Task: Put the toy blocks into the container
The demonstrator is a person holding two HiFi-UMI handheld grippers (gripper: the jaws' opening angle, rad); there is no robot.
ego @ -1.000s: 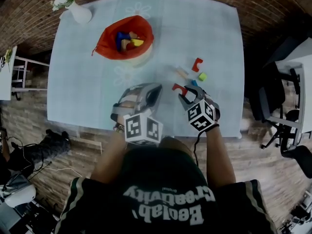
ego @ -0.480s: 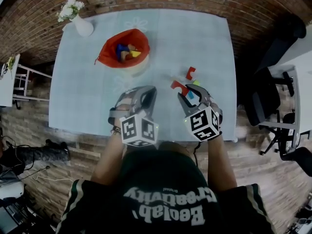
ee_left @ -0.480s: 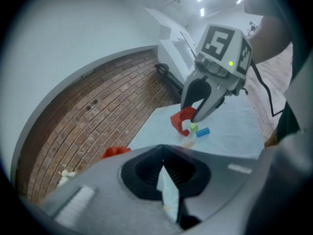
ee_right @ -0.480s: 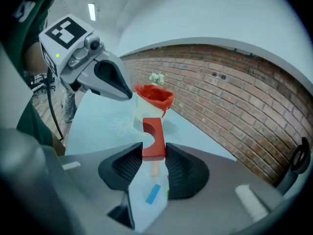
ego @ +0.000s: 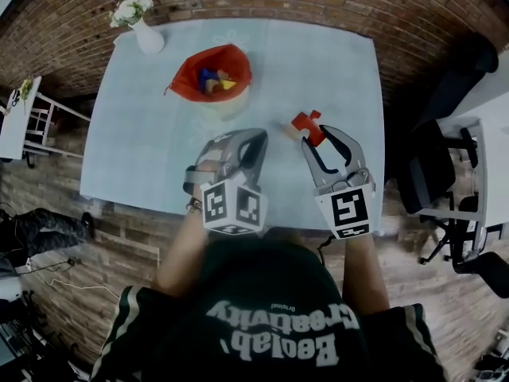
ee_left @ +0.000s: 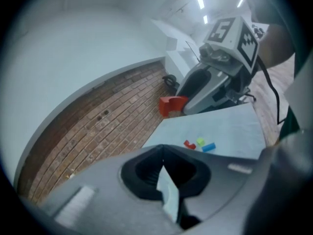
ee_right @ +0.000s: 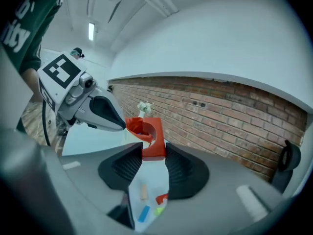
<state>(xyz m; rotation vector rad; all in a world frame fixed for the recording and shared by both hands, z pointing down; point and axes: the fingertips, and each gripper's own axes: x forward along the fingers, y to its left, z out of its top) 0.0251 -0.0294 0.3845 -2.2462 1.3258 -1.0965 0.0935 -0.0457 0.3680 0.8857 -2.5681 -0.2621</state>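
My right gripper (ego: 319, 134) is shut on a red arch block (ego: 305, 123), held up in the air above the light blue table (ego: 151, 142). The same block (ee_right: 153, 141) sits clamped between the pads in the right gripper view. The red container (ego: 212, 79) stands at the back left with several blocks inside. My left gripper (ego: 252, 140) hovers beside the right one, jaws together with nothing in them (ee_left: 164, 153). On the table below lie a tan block (ee_right: 143, 192), a red block (ee_right: 161, 198), a blue block (ee_right: 144, 213) and a green block (ee_right: 159, 210).
A white vase with flowers (ego: 145, 32) stands at the table's back left corner. A brick wall runs behind the table. A white side table (ego: 20, 118) stands at the left, and office chairs (ego: 445, 173) at the right.
Both grippers have risen. The right one has carried the red arch block up off the table, away from the other loose blocks.
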